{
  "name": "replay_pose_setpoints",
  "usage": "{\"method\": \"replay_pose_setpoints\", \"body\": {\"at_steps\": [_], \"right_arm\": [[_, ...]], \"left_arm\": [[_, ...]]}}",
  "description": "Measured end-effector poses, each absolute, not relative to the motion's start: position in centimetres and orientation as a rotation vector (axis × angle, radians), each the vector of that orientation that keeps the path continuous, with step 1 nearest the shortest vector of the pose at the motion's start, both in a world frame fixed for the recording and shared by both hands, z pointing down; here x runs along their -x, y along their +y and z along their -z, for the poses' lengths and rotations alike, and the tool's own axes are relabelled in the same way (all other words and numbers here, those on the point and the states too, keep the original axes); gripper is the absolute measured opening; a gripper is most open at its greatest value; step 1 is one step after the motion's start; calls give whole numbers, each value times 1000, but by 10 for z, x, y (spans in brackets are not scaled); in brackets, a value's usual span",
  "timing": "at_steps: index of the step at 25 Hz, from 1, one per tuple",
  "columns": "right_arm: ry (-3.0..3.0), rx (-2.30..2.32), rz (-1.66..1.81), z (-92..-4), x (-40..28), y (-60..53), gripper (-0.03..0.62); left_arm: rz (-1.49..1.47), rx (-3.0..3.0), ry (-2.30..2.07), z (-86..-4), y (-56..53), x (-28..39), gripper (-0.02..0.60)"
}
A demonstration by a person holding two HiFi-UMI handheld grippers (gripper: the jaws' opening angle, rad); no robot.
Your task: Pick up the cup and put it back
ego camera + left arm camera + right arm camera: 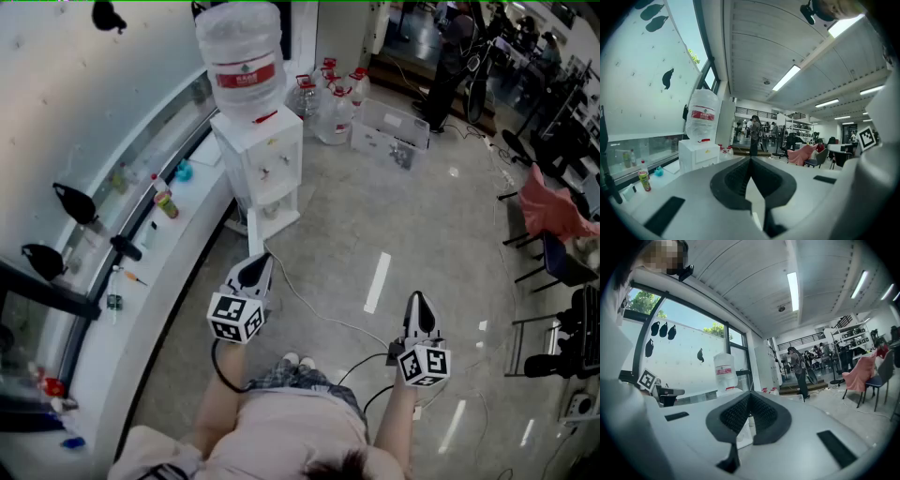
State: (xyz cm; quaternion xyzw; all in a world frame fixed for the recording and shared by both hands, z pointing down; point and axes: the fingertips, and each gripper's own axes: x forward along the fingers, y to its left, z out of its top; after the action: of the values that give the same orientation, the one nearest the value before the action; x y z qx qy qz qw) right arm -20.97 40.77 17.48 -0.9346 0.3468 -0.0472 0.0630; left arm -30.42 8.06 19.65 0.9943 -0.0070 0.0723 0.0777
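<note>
I can make out no cup in any view. A white water dispenser [261, 164] with a big clear bottle [241, 54] on top stands ahead by the window ledge; it also shows as the dispenser [696, 157] in the left gripper view and the dispenser [725, 380] in the right gripper view. My left gripper [255, 270] is held level over the floor, pointing at the dispenser's foot, jaws together and empty. My right gripper [419, 302] hangs further right, also shut on nothing. The closed tips of the left gripper [750, 160] and right gripper [749, 394] meet in their own views.
A white window ledge [141, 281] at the left carries small bottles [167, 202] and black clamps. Spare water jugs [328, 103] and a clear box [389, 131] stand behind the dispenser. A cable [319, 314] runs over the floor. Chairs with a pink cloth [553, 211] are at the right; a person [455, 56] stands far back.
</note>
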Motion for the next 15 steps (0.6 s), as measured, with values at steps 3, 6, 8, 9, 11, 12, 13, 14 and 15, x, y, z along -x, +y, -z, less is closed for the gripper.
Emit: {"method": "replay_pose_setpoints", "body": {"at_steps": [3,6,8,9,11,12,13,14,15], "right_arm": [[1049,2822,143,-174,210,410,15],[1051,2818,145,-175,211,410,15],[1053,2816,147,-177,211,409,15],[1055,2815,150,-178,211,408,15],[1059,2812,155,-179,209,406,15],[1060,2810,157,-180,208,405,15],[1061,2807,158,-182,207,405,15],[1062,2805,159,-183,206,404,15],[1063,2804,160,-183,206,403,15]], "left_arm": [[-217,-2980,-16,-195,84,303,25],[-221,-2982,-14,-196,84,303,25],[-226,-2982,-15,-198,84,303,25],[-229,-2982,-15,-198,84,302,25],[-235,-2981,-14,-200,83,300,25],[-238,-2981,-13,-201,83,299,25],[-240,-2980,-13,-202,83,298,25],[-242,-2979,-13,-203,83,298,25],[-243,-2978,-13,-204,83,297,25]]}}
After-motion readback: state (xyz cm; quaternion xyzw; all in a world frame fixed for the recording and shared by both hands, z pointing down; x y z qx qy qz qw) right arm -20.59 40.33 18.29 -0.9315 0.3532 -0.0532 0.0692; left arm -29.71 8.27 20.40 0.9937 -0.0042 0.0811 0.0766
